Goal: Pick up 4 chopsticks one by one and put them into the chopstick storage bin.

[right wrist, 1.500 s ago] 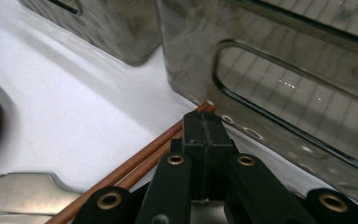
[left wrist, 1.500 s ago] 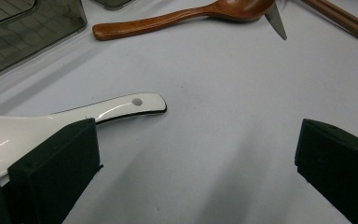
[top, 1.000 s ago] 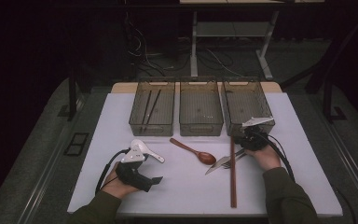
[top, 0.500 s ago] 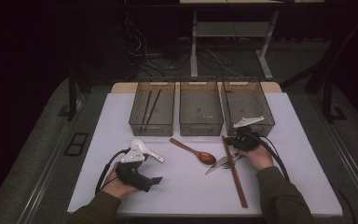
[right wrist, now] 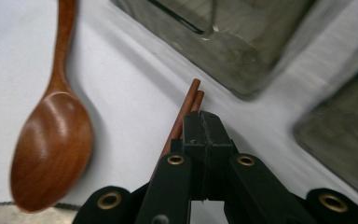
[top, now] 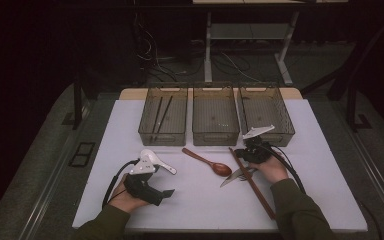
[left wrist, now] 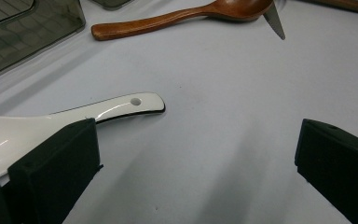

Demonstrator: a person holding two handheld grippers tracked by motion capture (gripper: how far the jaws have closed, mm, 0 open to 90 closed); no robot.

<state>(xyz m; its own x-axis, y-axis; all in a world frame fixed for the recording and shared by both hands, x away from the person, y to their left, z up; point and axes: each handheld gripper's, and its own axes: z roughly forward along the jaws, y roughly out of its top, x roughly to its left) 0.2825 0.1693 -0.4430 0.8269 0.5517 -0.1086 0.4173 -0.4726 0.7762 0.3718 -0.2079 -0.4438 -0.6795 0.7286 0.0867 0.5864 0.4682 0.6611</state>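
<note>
Three smoke-grey plastic bins stand side by side at the far edge of the white table top (top: 325, 200): the left bin (top: 163, 116) holds dark sticks, beside the middle bin (top: 215, 116) and the right bin (top: 266, 111). A wooden spoon (top: 208, 162) lies before them, its bowl touching a serrated knife (top: 232, 176). A white ceramic spoon (top: 156, 161) lies to the left.

3 bins (top: 215, 116) stand behind; spoon (top: 207, 162) lies centre, knife (top: 232, 176) and chopsticks (top: 252, 183) right, ladle (top: 156, 161) left.
</note>
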